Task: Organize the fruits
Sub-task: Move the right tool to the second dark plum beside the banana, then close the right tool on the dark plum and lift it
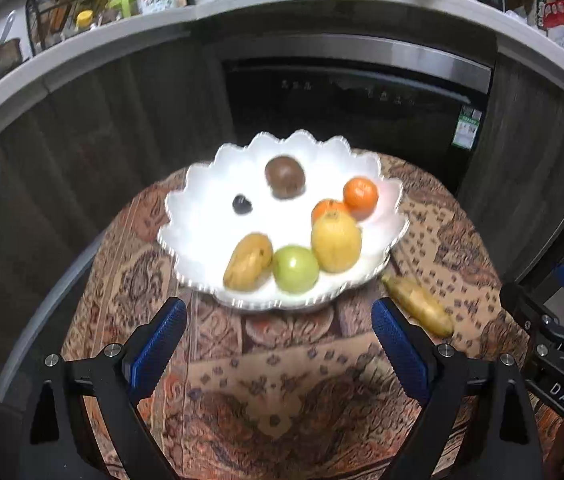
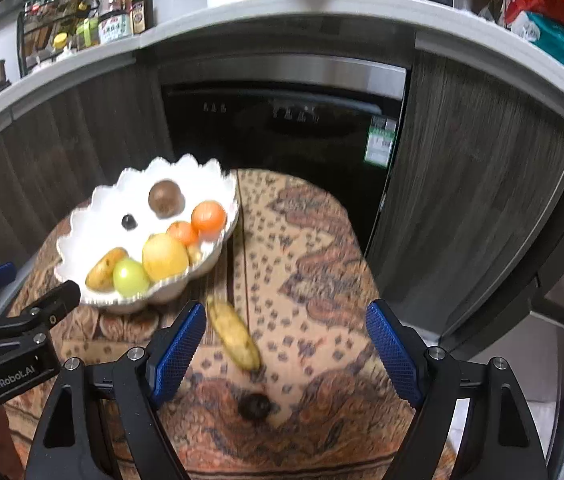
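Both your tools, left [image 1: 277,322] and right [image 2: 286,326], hang apart and empty. You're approaching; next, close the right one around the banana [image 2: 233,334] lying near the bowl [image 2: 81,220].

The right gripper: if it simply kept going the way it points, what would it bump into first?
Probably the patterned tablecloth. The open right gripper points down at bare cloth, with the banana lying just left of that line, near its left finger. Depth is hard to judge.

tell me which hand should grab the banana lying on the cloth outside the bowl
Right, probably. The banana lies just ahead of the right gripper, near the left of its open, empty jaws. The left gripper faces the white bowl, and in its view the banana sits off to the right, outside its jaws.
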{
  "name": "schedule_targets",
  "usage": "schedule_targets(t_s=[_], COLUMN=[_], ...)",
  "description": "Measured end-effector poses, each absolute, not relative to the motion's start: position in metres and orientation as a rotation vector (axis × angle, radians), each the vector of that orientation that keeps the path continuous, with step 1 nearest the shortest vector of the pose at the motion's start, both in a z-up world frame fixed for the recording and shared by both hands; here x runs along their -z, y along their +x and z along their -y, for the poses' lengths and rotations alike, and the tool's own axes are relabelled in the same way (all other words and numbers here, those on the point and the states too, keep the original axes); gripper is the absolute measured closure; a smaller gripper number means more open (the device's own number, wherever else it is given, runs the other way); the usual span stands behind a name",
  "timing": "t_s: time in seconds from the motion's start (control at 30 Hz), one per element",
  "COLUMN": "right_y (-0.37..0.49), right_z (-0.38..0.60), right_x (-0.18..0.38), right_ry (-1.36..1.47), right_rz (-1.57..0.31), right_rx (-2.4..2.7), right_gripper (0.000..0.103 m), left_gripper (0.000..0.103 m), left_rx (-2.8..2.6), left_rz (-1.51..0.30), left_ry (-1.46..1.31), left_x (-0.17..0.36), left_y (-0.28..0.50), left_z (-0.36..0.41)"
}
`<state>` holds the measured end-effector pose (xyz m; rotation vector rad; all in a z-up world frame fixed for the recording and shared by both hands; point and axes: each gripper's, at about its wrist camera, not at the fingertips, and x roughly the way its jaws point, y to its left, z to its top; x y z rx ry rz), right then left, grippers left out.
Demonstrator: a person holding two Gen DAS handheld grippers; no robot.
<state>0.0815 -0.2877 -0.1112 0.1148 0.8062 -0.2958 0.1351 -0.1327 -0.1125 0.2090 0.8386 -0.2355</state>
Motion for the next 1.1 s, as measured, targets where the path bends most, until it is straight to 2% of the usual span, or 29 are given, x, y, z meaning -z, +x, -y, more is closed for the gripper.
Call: schedule_targets(t_s=[0.3, 0.57, 1.03, 1.1], right_y=[0.074, 0.077, 0.085, 0.085], right_z=[0.282, 0.275, 0.270, 0.267], right_x=[0.166, 0.189, 0.216, 0.216], right_ry=[0.131, 0.105, 0.103, 0.093], right_rz=[-0.913, -0.951, -1.025, -1.022], right_rx=[0.288, 0.274, 0.222, 0.208], right_gripper=[0.020, 0.022, 0.061, 0.071], left_gripper=[0.009, 0.009, 0.009, 0.009], left_rx=[0.184, 0.166, 0.148, 0.142], left_rz=[-0.913, -0.939, -0.966, -0.967], left_ry=[0.200, 0.195, 0.185, 0.181], left_x=[0.155, 0.170, 0.183, 0.183], left_y=[0.116, 0.117, 0.119, 0.119], left_z=[0.118, 0.113, 0.111, 0.110])
